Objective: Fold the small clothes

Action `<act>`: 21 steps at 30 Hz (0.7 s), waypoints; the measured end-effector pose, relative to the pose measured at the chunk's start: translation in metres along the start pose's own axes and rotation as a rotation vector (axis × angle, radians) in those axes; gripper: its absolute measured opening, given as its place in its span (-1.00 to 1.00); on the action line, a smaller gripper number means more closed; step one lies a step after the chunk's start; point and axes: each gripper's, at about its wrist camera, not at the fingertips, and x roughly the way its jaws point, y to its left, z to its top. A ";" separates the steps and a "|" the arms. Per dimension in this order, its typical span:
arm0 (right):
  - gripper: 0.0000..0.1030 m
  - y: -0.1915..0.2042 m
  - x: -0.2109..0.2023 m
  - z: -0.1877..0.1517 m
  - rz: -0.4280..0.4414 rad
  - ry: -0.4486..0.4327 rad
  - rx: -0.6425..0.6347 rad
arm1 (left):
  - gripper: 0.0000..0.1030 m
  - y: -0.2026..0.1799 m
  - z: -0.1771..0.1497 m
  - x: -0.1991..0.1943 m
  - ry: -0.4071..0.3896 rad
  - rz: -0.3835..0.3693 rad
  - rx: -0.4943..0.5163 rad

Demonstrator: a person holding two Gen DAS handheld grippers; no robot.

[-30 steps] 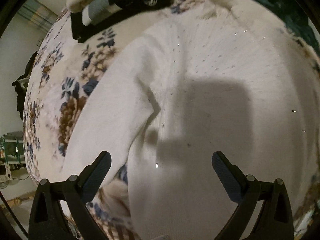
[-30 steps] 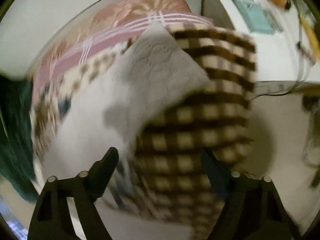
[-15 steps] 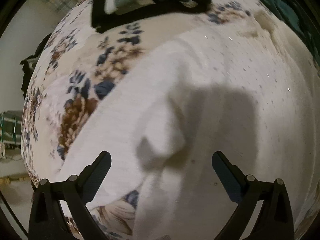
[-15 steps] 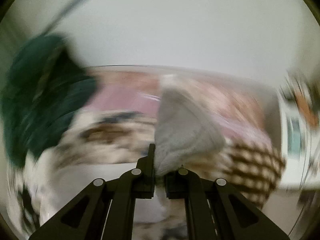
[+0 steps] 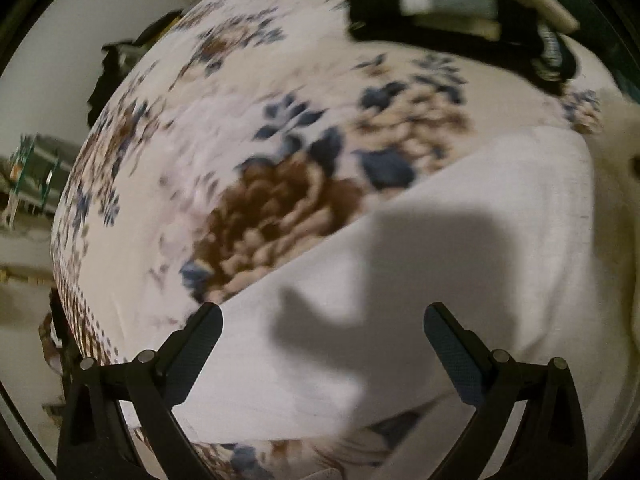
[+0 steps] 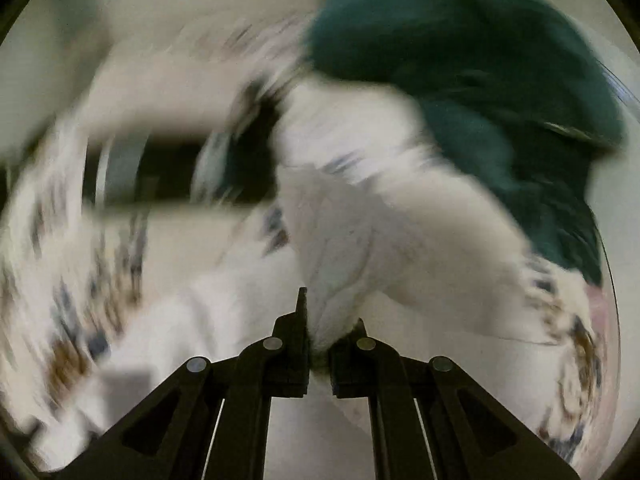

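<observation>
A white knit garment (image 5: 460, 240) lies spread on a floral bedspread (image 5: 240, 152). My left gripper (image 5: 322, 328) is open and empty, hovering over the garment's left edge. My right gripper (image 6: 320, 320) is shut on a bunched part of the white garment (image 6: 340, 240) and holds it lifted; this view is heavily blurred.
A folded black and grey garment (image 5: 460, 12) with a cream item on it lies at the far side of the bed. A dark green cloth (image 6: 480, 92) lies at the right. The bed edge and the room floor show at the left (image 5: 24, 240).
My right gripper closed on the white garment and swung it leftward over the bed. My left gripper shifted left, from over the garment's middle to its left edge.
</observation>
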 end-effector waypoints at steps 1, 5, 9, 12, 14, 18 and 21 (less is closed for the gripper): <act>-0.87 0.023 0.013 -0.013 -0.012 0.016 -0.056 | 1.00 0.006 -0.001 0.004 0.004 0.002 -0.009; -0.86 0.087 0.055 -0.041 -0.035 0.100 -0.178 | 1.00 0.026 -0.004 0.019 0.020 -0.002 -0.036; 0.27 0.075 0.054 -0.051 0.145 0.227 -0.093 | 1.00 0.055 -0.014 0.014 0.047 -0.045 -0.089; 0.53 0.038 0.020 -0.060 0.181 0.216 0.033 | 1.00 0.094 -0.039 0.006 0.096 -0.116 -0.202; 0.84 0.012 0.002 -0.070 0.122 0.217 0.081 | 1.00 0.124 -0.069 0.008 0.177 -0.183 -0.319; 0.96 -0.043 -0.021 -0.094 -0.003 0.263 0.172 | 1.00 0.168 -0.131 0.032 0.365 -0.394 -0.618; 0.96 -0.066 -0.025 -0.108 -0.032 0.295 0.202 | 0.99 0.189 -0.170 0.068 0.444 -0.520 -0.875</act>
